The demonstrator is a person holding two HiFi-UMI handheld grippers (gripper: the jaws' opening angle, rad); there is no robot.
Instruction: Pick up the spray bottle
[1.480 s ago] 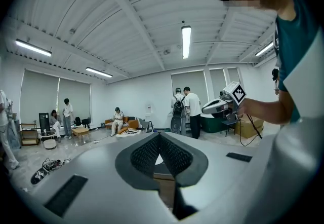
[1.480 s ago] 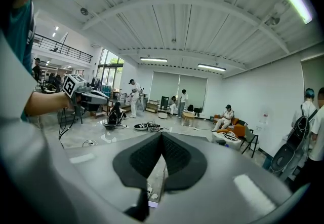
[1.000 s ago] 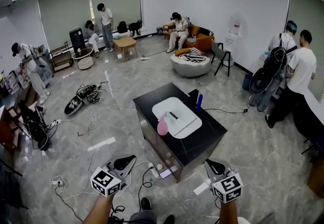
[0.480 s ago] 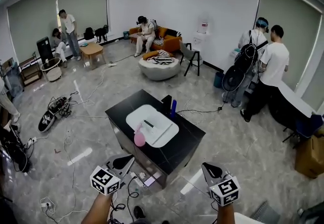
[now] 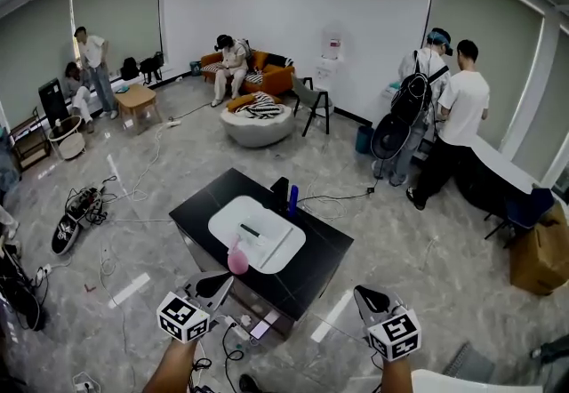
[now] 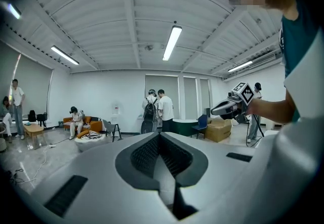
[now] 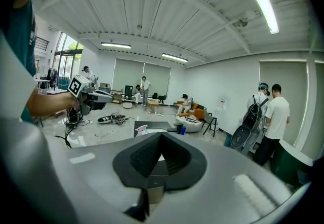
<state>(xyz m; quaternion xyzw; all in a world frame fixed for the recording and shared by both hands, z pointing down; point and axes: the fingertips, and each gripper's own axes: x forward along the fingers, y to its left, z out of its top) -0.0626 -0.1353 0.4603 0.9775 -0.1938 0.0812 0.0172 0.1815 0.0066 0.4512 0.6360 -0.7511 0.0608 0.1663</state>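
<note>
Approach to the desk, nothing yet in hand: my left gripper (image 5: 228, 281) and my right gripper (image 5: 359, 291) hang at the near edge of the head view. Each has its jaws pressed together and empty, and both point toward the black desk (image 5: 322, 247) in the middle of the room. The spray bottle (image 5: 237, 259), pink at the head, stands upright at the near left edge of the white tray (image 5: 277, 249) on that desk. I cannot tell whether it stands on the tray's rim or just beside it. It is apart from both grippers and nearer to my left one. A blue bottle (image 5: 292, 198) stands at the tray's far side, well apart from the spray bottle. I judge the step in hand to be the walk-up, with the pick not yet begun. The next move, as I read it, calls for closing in on the desk past the cables (image 5: 238, 331) on the floor at its foot. Then the left jaws must spread, settle around the bottle's body and only then squeeze, gently, since a bottle at the tray's edge could tip.
</note>
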